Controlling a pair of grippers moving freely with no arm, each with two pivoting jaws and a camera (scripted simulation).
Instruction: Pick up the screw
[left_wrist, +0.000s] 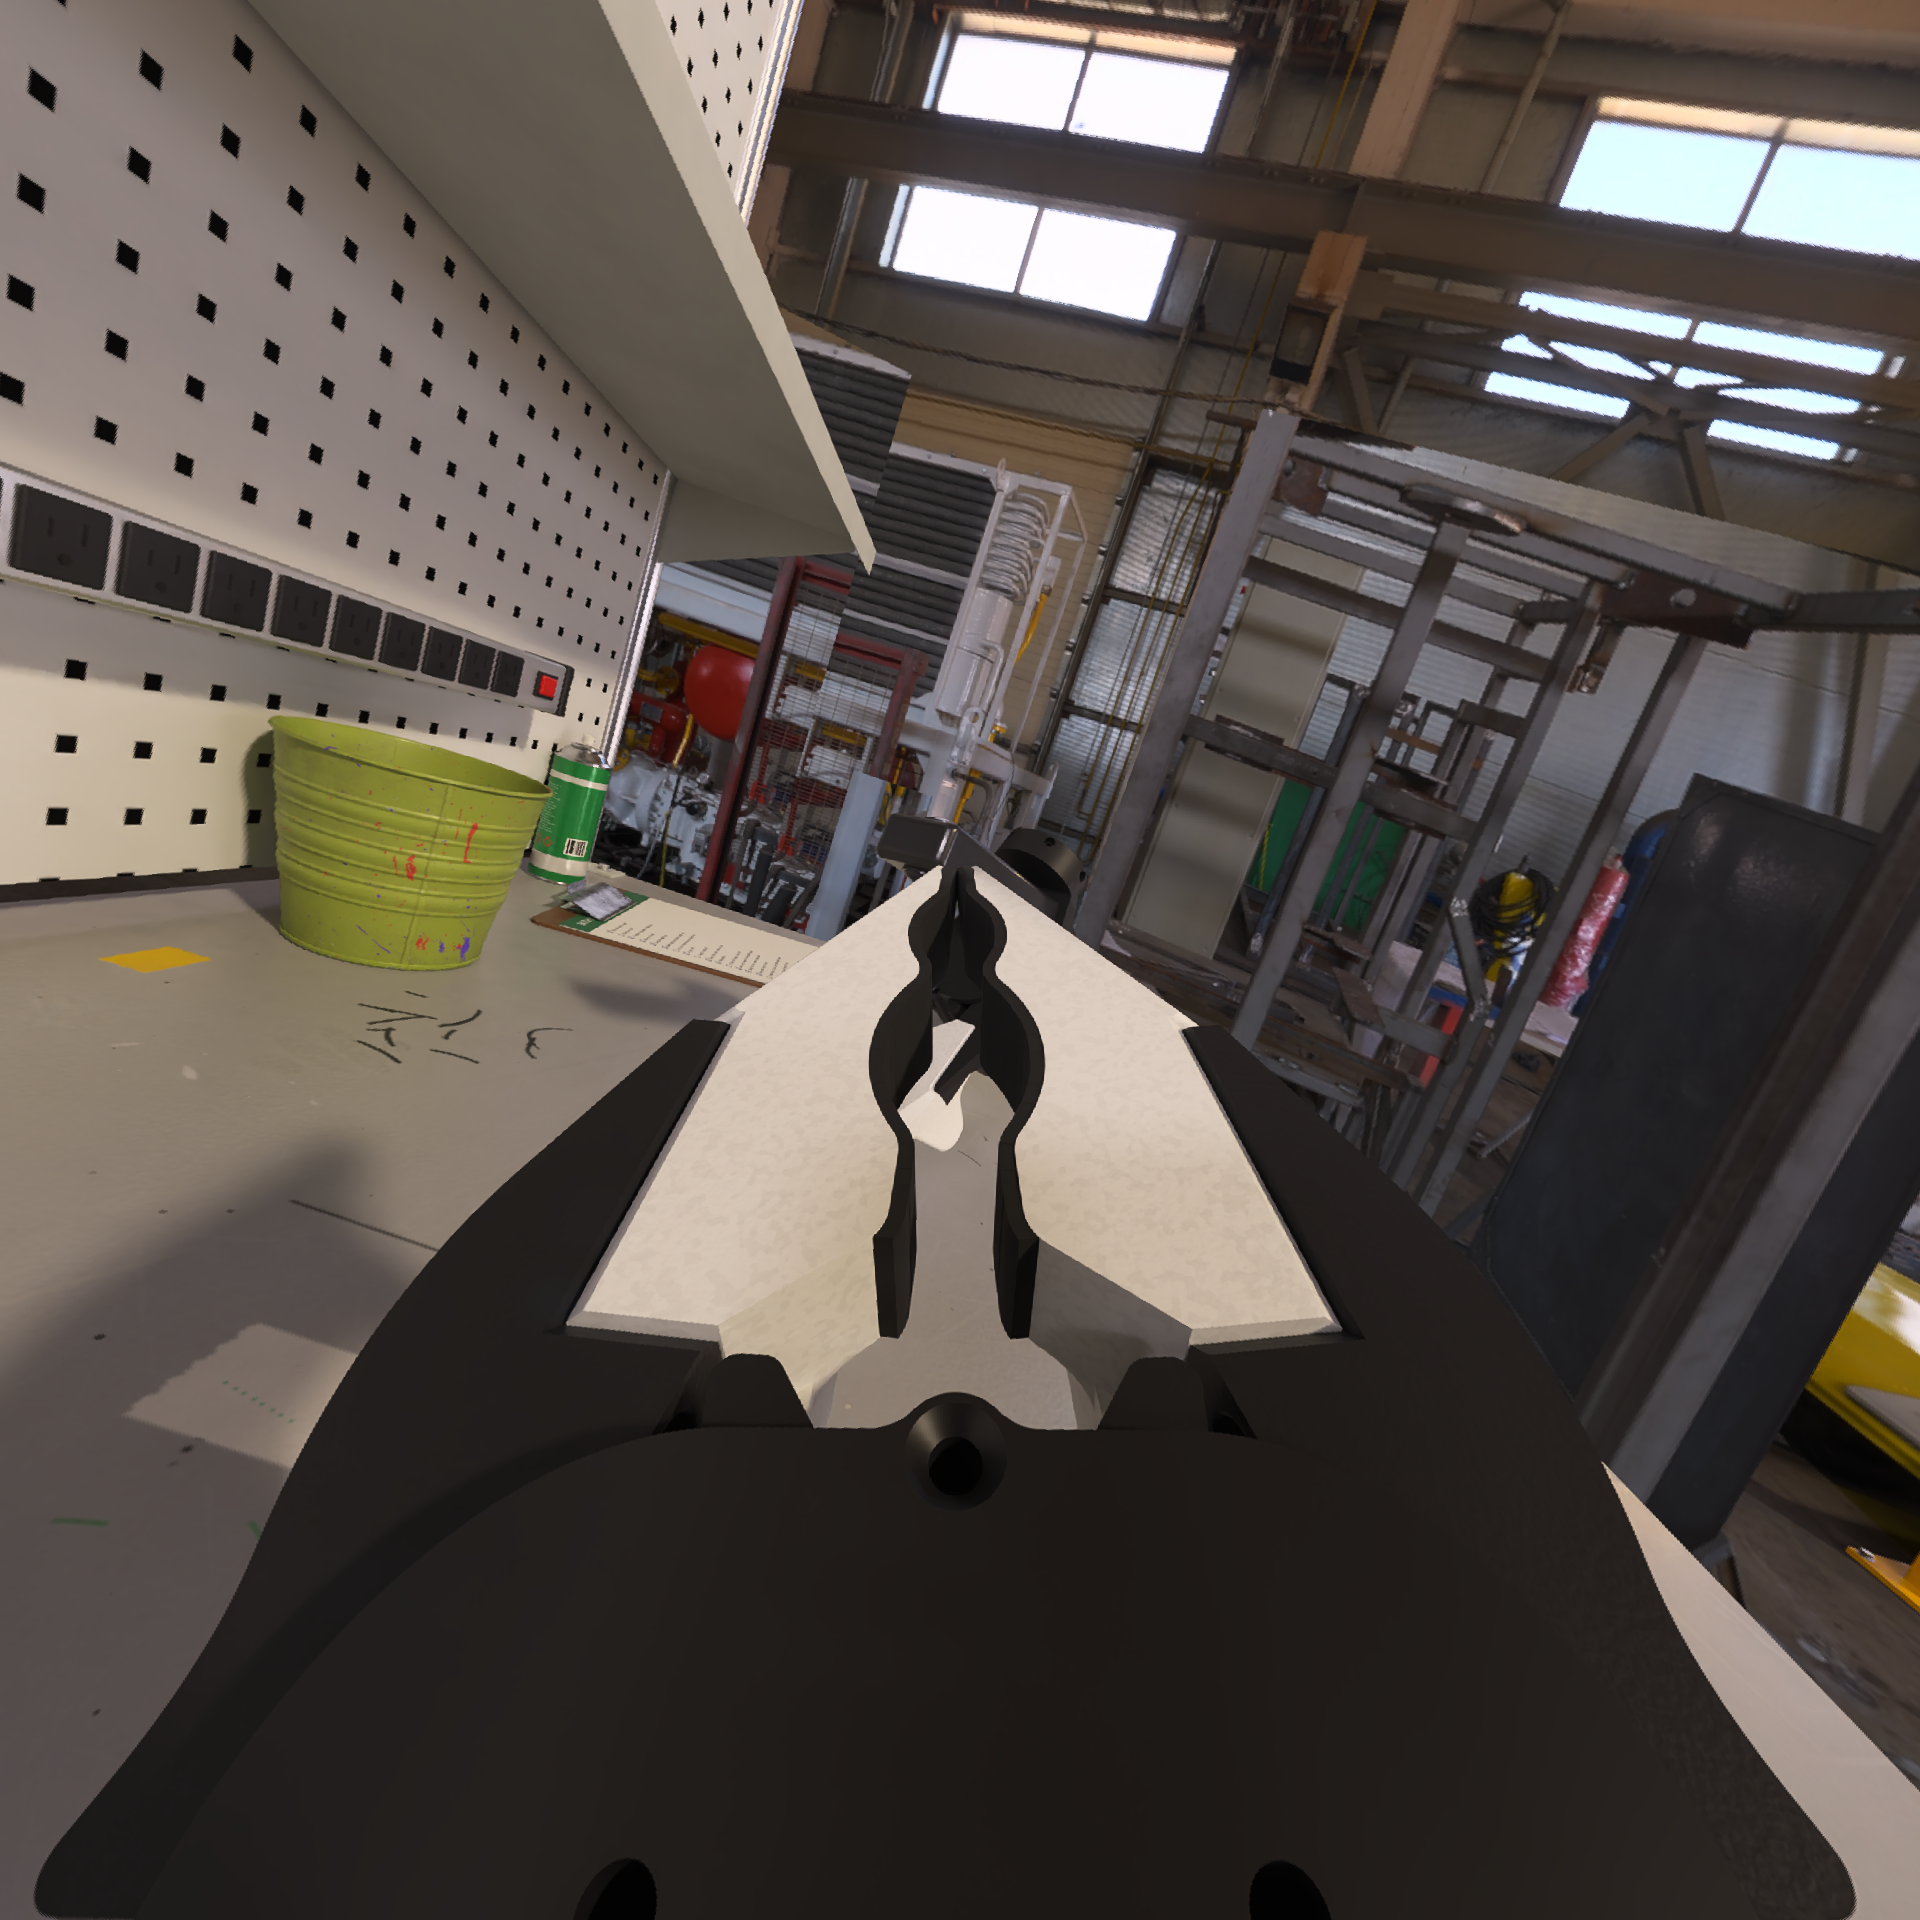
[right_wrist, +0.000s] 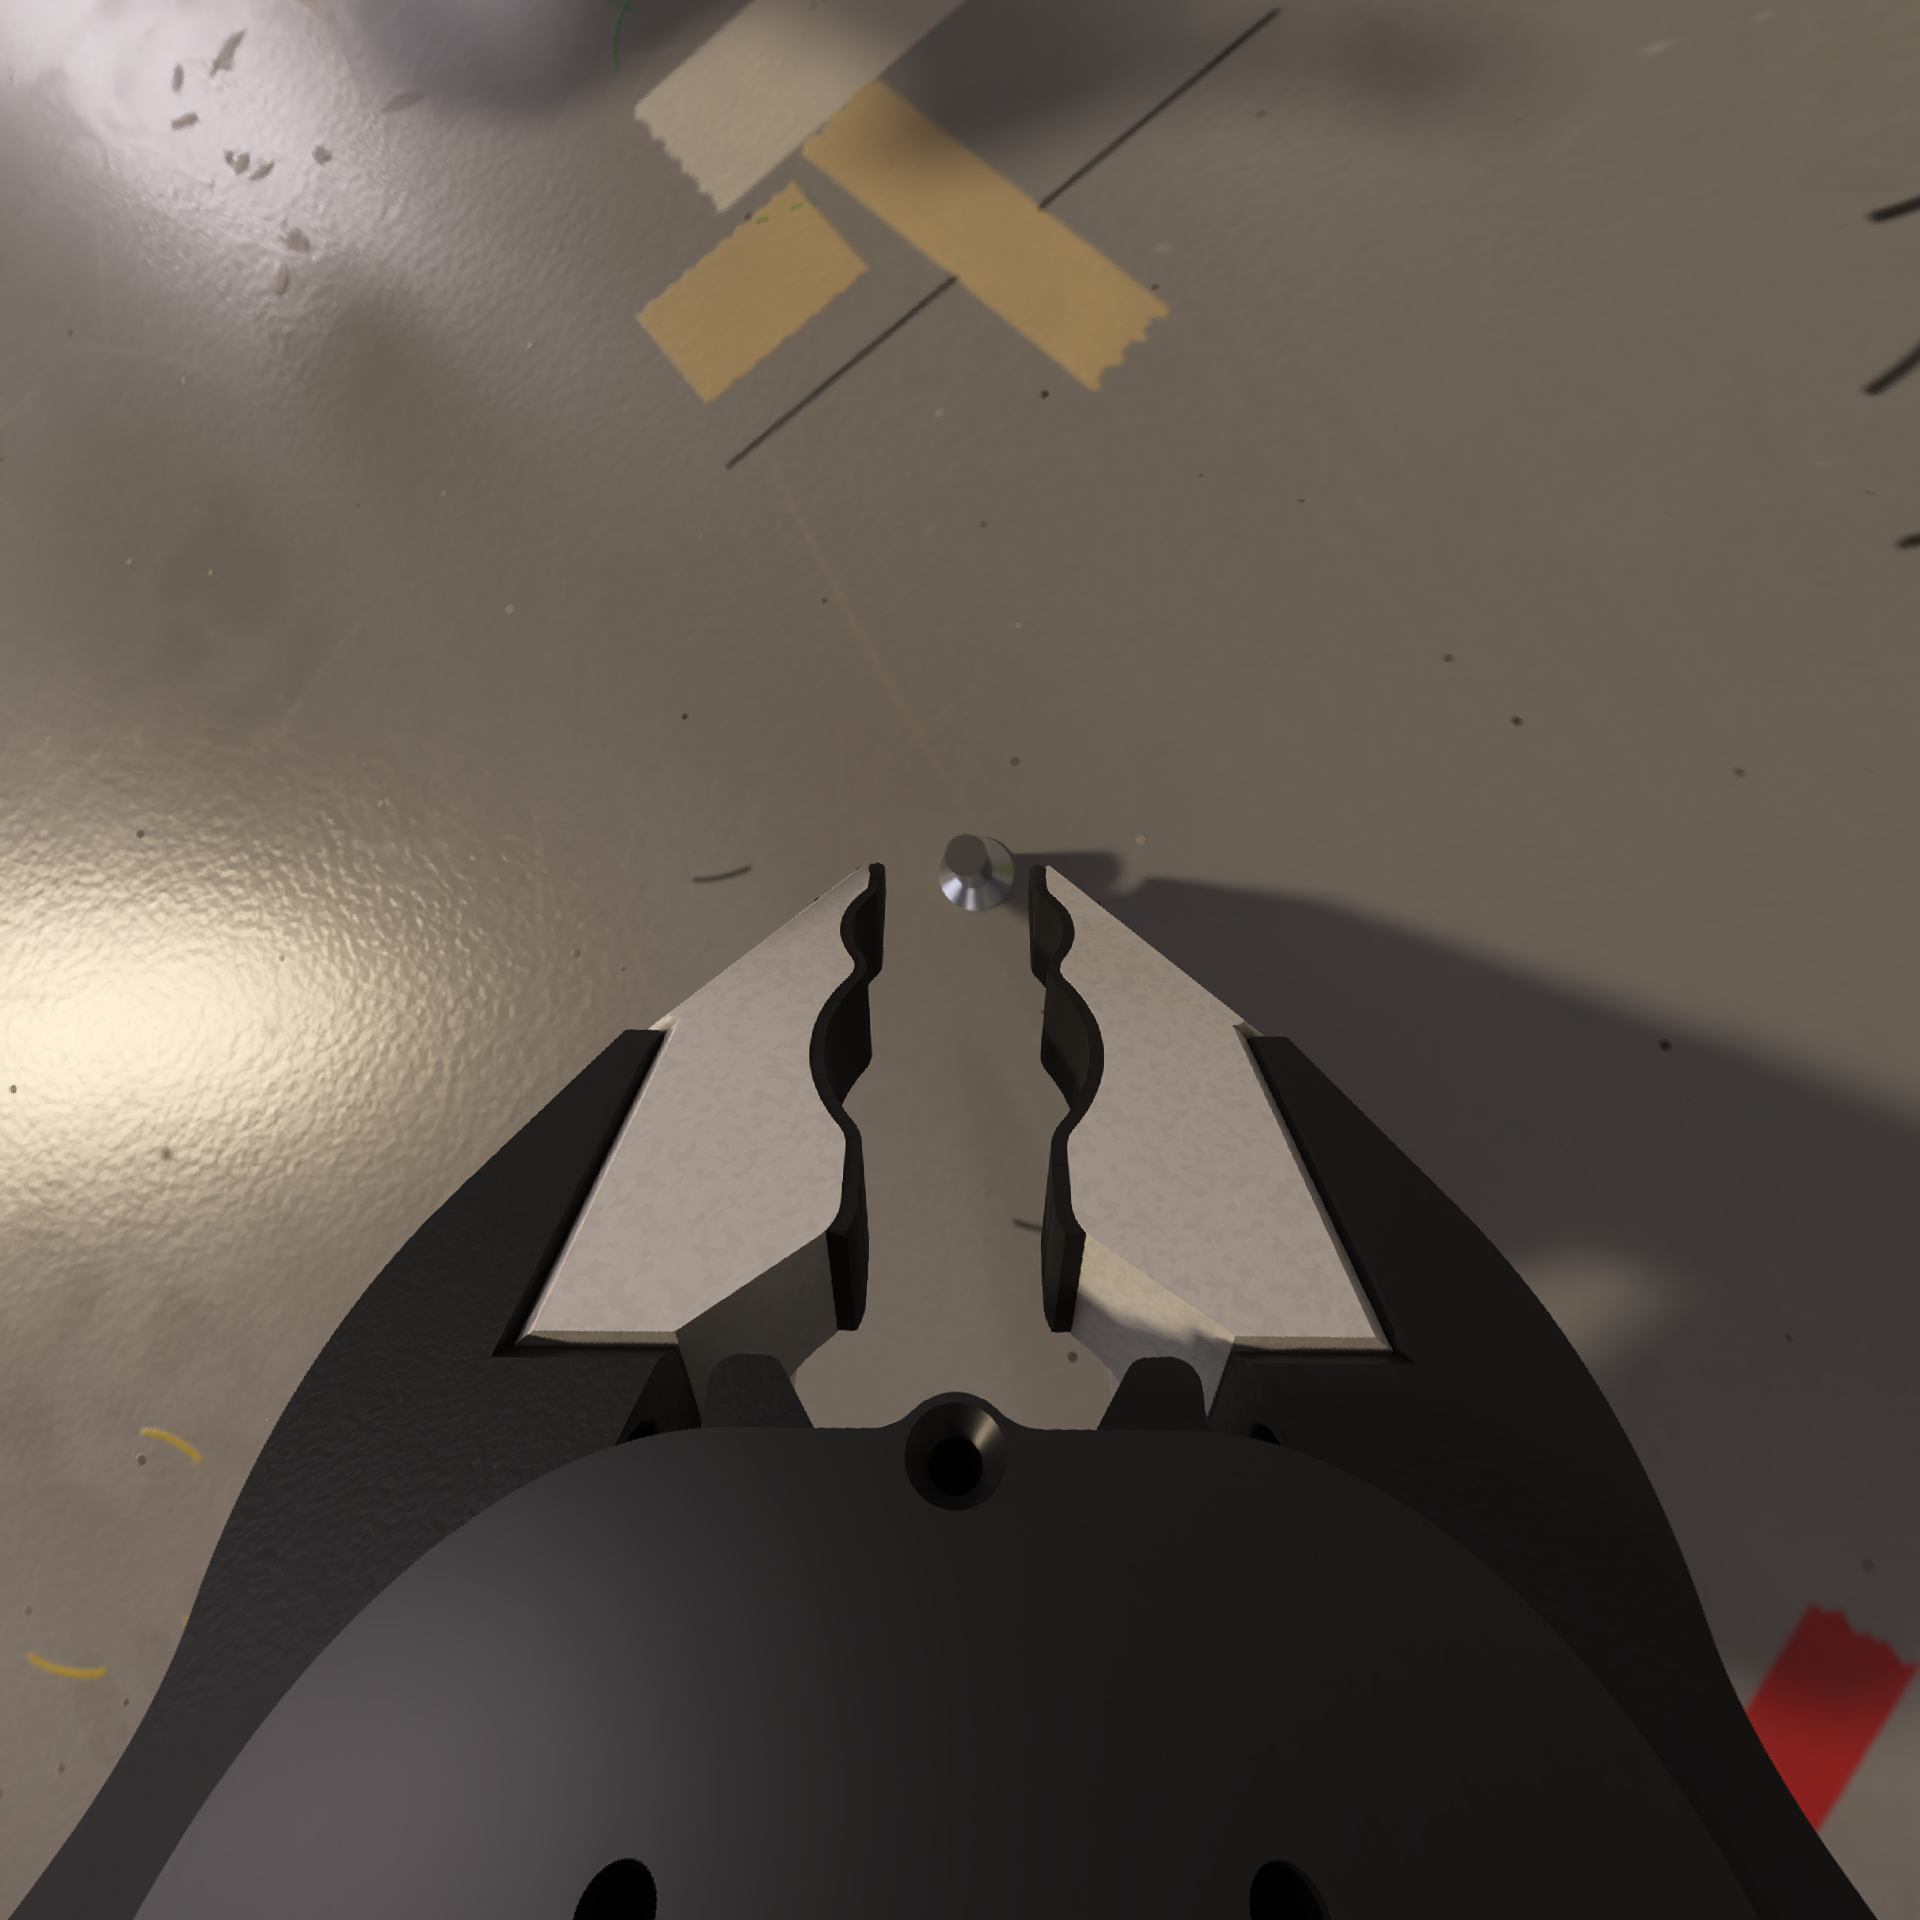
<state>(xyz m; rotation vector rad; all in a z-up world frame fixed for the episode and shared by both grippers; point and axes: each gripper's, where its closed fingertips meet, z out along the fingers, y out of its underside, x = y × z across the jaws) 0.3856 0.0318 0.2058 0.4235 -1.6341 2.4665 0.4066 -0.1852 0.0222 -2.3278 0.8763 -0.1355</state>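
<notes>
In the right wrist view a small silver screw (right_wrist: 975, 874) stands on its head on the grey bench top, shank pointing up at the camera. My right gripper (right_wrist: 957, 883) is open, pointing down at the bench, and the screw sits right between the two fingertips, slightly nearer the right one, touching neither. My left gripper (left_wrist: 954, 883) is shut and empty, held above the bench and pointing out over its right end toward the workshop. The screw does not show in the left wrist view.
A green metal bucket (left_wrist: 395, 842), a green spray can (left_wrist: 571, 816) and a clipboard (left_wrist: 675, 940) stand by the pegboard wall (left_wrist: 312, 364) with a power strip (left_wrist: 281, 603). Tape strips (right_wrist: 977, 234) lie on the bench beyond the screw; a red tape piece (right_wrist: 1829, 1714) lies at lower right.
</notes>
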